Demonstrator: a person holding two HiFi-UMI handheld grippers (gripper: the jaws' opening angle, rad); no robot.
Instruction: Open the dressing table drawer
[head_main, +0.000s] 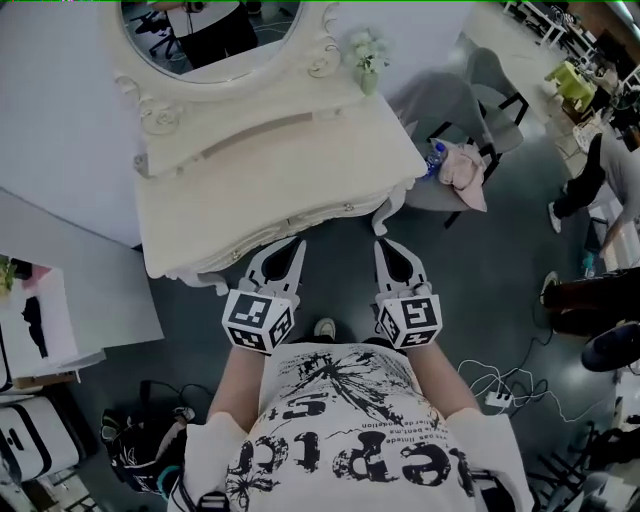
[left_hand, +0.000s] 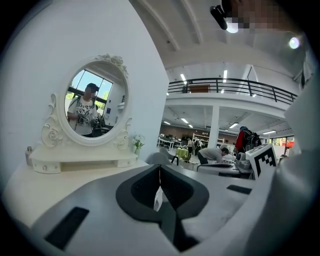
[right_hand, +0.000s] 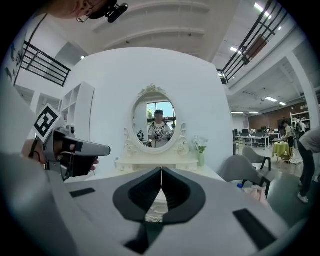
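Grey floor (head_main: 480, 290) of a wide open hall lies under the person, who stands square to the front edge of a cream dressing table (head_main: 250, 190). Two grippers are held side by side just short of that edge, pointing at it, likely so that either one can go to the drawer front. The left gripper (head_main: 296, 246) is clenched, its jaws pressed together with nothing between them. The right gripper (head_main: 384, 246) is clenched and empty in the same way. Each carries one marker cube, two in all.

The drawer (head_main: 330, 215) sits in the carved front panel under the table's front edge, between and just beyond the two gripper tips. It appears fully pushed in, so the task is judged not yet begun; clenched jaws would have to part before they could take a handle.

Farther back, the tabletop is bare up to one low shelf at its rear edge. One oval mirror (head_main: 215, 40) stands there, and one small vase of flowers (head_main: 366, 60) stands at the back right corner. Off the table's right side stands one grey chair (head_main: 450, 110) with a pink cloth (head_main: 465, 165) on its seat.
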